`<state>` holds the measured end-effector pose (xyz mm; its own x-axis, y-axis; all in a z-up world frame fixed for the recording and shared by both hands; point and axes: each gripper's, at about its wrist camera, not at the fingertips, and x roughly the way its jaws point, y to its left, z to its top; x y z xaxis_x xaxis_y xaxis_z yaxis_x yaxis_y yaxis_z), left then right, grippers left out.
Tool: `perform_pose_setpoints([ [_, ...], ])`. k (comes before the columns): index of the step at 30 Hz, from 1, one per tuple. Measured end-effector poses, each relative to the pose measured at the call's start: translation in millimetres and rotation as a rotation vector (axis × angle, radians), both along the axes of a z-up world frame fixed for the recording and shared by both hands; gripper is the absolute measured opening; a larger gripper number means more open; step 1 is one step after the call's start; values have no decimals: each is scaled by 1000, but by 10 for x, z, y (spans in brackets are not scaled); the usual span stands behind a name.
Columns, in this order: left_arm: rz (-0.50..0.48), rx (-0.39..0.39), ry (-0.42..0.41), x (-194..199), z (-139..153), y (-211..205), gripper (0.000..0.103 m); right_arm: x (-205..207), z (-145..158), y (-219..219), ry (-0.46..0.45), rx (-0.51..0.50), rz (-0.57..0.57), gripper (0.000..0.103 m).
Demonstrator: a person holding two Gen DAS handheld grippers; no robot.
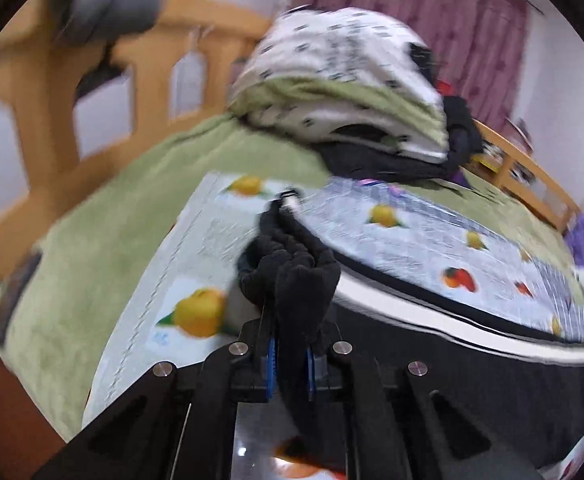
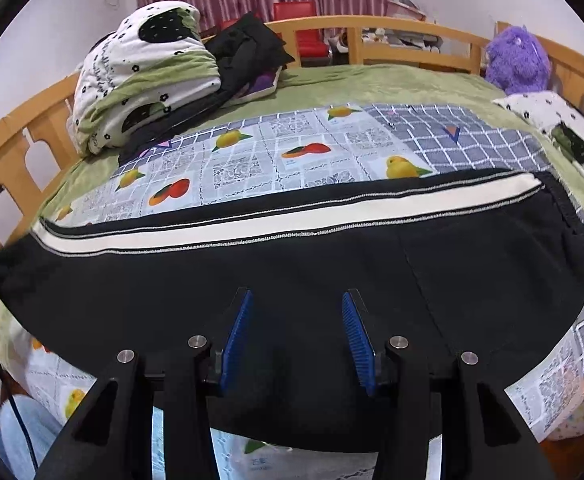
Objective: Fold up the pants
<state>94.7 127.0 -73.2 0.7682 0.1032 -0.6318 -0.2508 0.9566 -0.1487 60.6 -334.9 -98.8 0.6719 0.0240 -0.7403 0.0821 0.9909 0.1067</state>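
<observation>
Black pants [image 2: 292, 256] with a white side stripe [image 2: 292, 216] lie spread across a fruit-printed sheet [image 2: 252, 160] on the bed. My right gripper [image 2: 296, 294] hovers over the near part of the pants, open, its blue pads apart with only flat fabric beneath them. In the blurred left wrist view, my left gripper [image 1: 290, 344] is shut on a bunched end of the black pants [image 1: 292, 280], which stands up between the blue pads. From there the pants [image 1: 471, 380] stretch away to the right.
A folded white and green quilt [image 2: 140, 76] and dark clothing [image 2: 248, 56] are piled at the back left of the bed. A purple plush toy [image 2: 517, 60] and a spotted pillow [image 2: 551, 120] sit at the right. A wooden rail [image 2: 371, 26] rings the bed.
</observation>
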Motion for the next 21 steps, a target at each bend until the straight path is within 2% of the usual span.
perform_pose_setpoints([
  [3,-89,67,-37,33,226,-527,10,-38,-15,-74,-10,-8,16,47],
  [5,-152,82,-41,70,309,-886,9,-58,-39,-188,-6,9,14,47],
  [8,-247,92,-1,144,348,-1490,9,-97,-70,-402,-6,55,6,47],
  [11,-347,38,72,221,221,-2019,9,-151,-108,-591,2,63,-22,47],
  [14,-415,51,135,243,5,-2522,9,-222,-132,-733,10,71,-34,47],
  [19,-520,45,202,79,-307,-3051,9,-302,-178,-878,23,94,-21,47],
  [21,-579,25,255,-2,-448,-3193,9,-288,-201,-887,29,92,-13,47],
])
